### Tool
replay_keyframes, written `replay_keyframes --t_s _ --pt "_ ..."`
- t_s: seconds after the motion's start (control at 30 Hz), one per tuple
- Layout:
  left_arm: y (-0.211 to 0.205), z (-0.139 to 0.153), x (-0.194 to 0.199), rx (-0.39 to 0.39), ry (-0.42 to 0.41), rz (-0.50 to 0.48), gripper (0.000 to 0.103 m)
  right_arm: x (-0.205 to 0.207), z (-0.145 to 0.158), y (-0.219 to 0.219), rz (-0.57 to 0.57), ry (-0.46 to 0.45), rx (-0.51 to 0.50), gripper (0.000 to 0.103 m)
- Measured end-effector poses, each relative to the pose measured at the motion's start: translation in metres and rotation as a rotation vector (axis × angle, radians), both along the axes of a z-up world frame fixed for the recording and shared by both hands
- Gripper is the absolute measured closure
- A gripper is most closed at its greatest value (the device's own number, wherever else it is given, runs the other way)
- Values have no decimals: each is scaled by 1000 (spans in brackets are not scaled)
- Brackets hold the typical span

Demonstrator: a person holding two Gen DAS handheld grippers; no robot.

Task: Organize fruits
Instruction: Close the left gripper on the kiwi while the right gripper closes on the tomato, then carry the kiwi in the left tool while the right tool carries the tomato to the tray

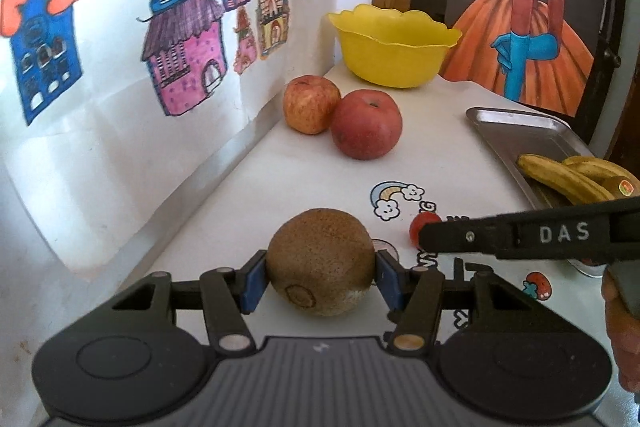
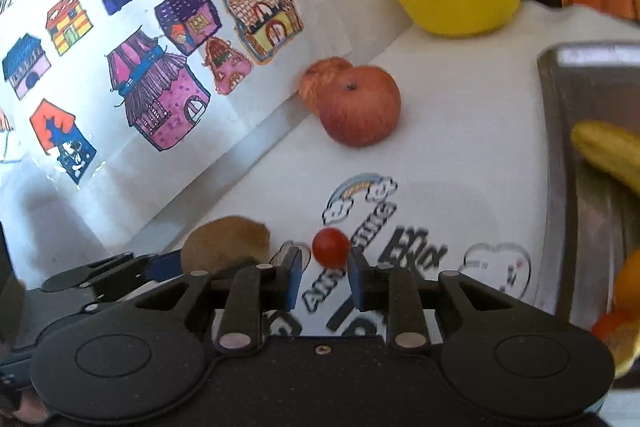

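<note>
My left gripper (image 1: 320,277) is shut on a brown kiwi (image 1: 320,261), its blue pads against both sides, low over the white table. The kiwi also shows in the right wrist view (image 2: 226,245). My right gripper (image 2: 324,277) is open, its pads either side of a small red cherry tomato (image 2: 330,247) that lies just ahead on the table; the tomato also shows in the left wrist view (image 1: 420,225). Two red apples (image 1: 366,123) (image 1: 310,103) sit by the wall. A yellow bowl (image 1: 394,45) stands at the back.
A metal tray (image 1: 520,135) at the right holds bananas (image 1: 568,179); orange fruit (image 2: 628,283) shows at the right edge. A wall with paper house drawings (image 1: 180,39) runs along the left. A painting of an orange dress (image 1: 520,27) stands behind the tray.
</note>
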State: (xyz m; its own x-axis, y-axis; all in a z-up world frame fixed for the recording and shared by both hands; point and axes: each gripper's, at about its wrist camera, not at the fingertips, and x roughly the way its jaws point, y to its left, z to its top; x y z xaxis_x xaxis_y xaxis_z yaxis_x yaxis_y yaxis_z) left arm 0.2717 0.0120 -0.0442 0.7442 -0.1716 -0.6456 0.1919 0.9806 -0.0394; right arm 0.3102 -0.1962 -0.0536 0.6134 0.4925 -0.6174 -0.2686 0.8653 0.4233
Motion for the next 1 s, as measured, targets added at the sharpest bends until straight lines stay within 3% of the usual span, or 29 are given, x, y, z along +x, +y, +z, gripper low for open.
replay_keyframes --t_s 0.17,0.33,0.4,0.53,0.7,0.9,1.0 --pt "5 0 1 2 -1 11 42 4 -2 4 -19 2 -39 73" --pt "9 -1 4 -8 -8 13 42 2 -1 14 -13 -76 -110 52" --pt "10 -1 6 -13 -10 16 42 5 -2 17 -6 -96 -127 51" --pt "12 -2 8 -16 -16 19 42 12 -5 24 -8 -141 -171 54" --pt "12 -2 10 -19 -18 20 42 17 -8 26 -28 -178 -204 66" --pt "11 -2 11 -19 -18 25 42 27 -9 29 -18 -178 -191 68" --pt "10 -2 11 -15 -17 27 42 27 -9 30 -14 -177 -196 76"
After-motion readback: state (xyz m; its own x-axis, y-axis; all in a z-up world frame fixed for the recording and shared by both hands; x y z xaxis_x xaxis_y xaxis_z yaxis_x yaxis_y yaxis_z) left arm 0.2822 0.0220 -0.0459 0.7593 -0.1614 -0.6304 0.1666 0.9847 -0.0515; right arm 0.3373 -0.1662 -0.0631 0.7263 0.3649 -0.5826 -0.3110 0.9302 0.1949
